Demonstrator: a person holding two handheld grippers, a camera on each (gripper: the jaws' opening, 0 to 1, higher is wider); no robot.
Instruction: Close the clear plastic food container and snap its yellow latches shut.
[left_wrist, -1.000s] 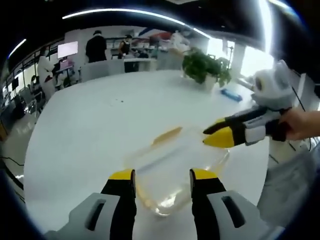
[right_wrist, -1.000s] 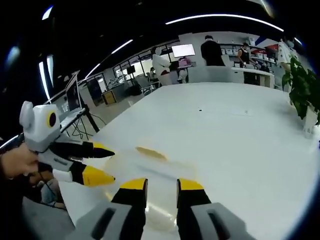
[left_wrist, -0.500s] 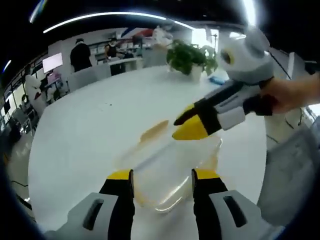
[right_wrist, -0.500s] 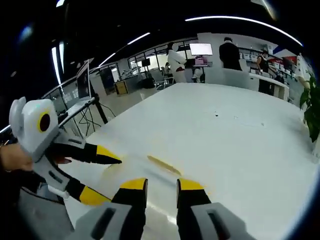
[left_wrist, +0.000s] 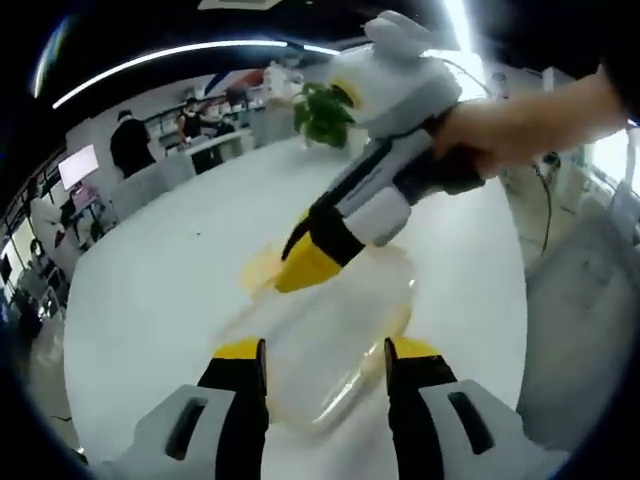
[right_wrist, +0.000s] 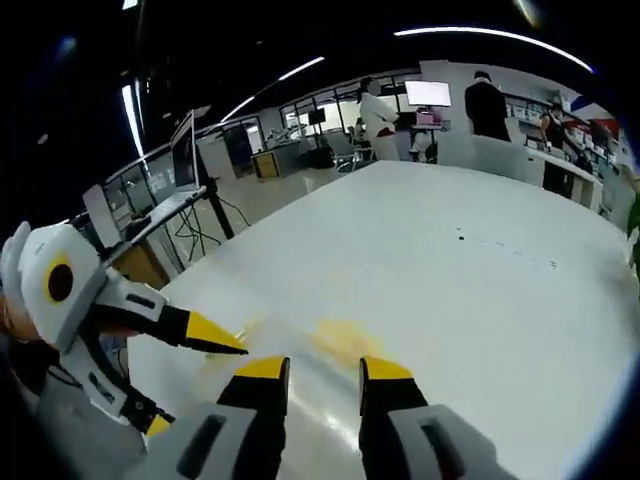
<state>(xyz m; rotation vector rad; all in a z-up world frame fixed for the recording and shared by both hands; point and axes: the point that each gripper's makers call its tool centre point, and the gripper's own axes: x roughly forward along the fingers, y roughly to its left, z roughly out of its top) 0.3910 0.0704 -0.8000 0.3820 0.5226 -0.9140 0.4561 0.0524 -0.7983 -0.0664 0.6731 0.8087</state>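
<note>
Both sets of jaws stand parted, gripping nothing. On the white table (left_wrist: 150, 300) the clear plastic food container (left_wrist: 330, 340) lies just beyond the left gripper (left_wrist: 325, 350). Right gripper (left_wrist: 305, 265) reaches over its far yellow latch (right_wrist: 340, 335). Latching seems underway; next, I'd judge, press that latch down.

Clear container (left_wrist: 335, 335) lies flat, yellow latch (left_wrist: 262, 268) at its far edge.
</note>
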